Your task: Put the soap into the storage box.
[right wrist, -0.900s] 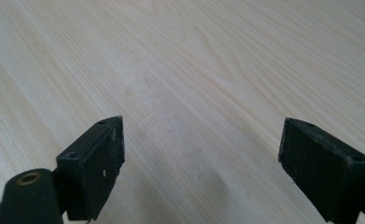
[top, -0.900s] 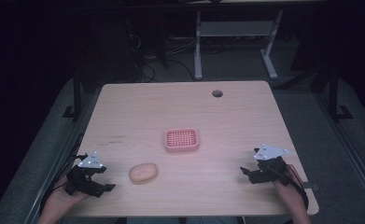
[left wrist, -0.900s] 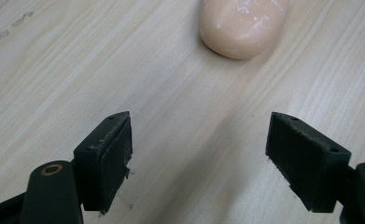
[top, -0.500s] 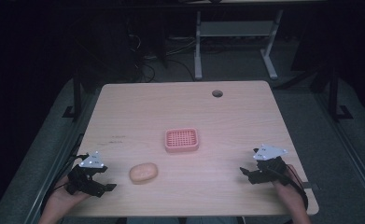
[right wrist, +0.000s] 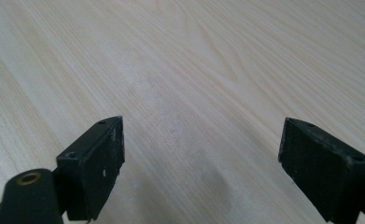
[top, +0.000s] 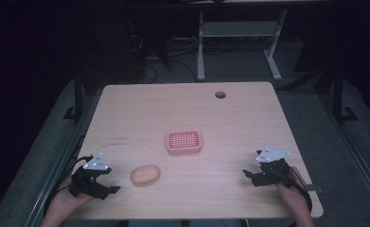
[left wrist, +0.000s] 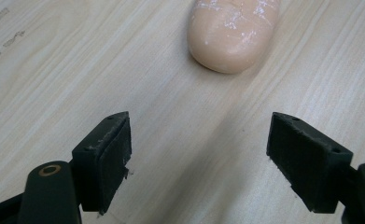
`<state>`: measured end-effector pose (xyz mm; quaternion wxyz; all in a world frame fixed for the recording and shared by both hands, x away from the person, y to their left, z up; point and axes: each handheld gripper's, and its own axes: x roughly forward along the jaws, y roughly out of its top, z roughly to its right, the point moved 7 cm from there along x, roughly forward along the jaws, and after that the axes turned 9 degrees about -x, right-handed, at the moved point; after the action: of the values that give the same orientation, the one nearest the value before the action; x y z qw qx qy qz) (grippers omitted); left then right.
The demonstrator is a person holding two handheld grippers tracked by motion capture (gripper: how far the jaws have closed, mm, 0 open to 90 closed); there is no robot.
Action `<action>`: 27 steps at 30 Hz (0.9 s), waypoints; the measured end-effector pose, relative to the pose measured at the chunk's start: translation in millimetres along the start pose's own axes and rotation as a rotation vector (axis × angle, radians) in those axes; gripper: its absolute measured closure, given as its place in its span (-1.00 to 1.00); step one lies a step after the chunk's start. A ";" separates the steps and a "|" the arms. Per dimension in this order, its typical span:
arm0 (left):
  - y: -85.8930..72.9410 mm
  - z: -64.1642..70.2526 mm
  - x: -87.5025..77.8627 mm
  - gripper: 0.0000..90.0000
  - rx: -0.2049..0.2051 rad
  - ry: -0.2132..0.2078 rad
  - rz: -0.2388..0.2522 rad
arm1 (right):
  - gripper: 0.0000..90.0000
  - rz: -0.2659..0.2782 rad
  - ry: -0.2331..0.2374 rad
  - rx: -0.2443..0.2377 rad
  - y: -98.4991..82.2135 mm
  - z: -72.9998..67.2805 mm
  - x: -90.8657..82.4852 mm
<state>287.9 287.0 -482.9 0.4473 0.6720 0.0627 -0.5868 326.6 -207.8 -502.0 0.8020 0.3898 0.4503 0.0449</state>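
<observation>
Left gripper [left wrist: 199, 163]: jaws wide, near soap [left wrist: 234, 32].
Right gripper [right wrist: 203, 168]: jaws wide, empty.
Risk: smooth soap may slip sideways if pinched off-centre.

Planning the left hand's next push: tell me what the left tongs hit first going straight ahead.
Probably the peach soap bar: it lies just ahead of the open left tongs, slightly right of centre, with bare table between.

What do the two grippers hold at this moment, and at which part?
Nothing is held. The left gripper has its jaws open, with the peach soap bar lying ahead on the table, untouched. The right gripper is open over bare wood.
</observation>
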 end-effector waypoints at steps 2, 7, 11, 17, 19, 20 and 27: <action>0.6 0.5 -0.3 -0.52 0.000 0.002 0.000 | -0.69 -0.002 0.001 0.001 -0.1 -0.3 0.2; 2.8 1.6 -0.8 -0.52 0.002 0.000 0.008 | -0.69 -0.002 0.005 0.001 0.2 -0.8 0.8; 4.3 1.8 -0.2 -0.52 0.010 0.000 0.010 | -0.69 -0.004 0.004 -0.002 0.3 -0.9 1.3; 6.4 3.5 0.3 -0.52 0.010 -0.005 0.013 | -0.69 -0.007 0.006 -0.003 0.1 -1.4 1.8; 7.2 3.4 0.3 -0.52 0.017 -0.004 0.010 | -0.69 -0.007 0.006 -0.006 0.3 -1.5 1.8; 7.8 3.7 0.3 -0.52 0.021 -0.003 0.011 | -0.69 -0.011 0.007 -0.007 0.2 -1.8 2.1; 11.9 7.7 1.6 -0.52 0.028 -0.008 0.006 | -0.69 -0.014 0.005 -0.005 -0.3 -2.3 2.6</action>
<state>290.0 274.0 -477.3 0.4396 0.6762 0.0507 -0.5890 326.3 -205.5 -504.7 0.8021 0.3847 0.4549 0.0414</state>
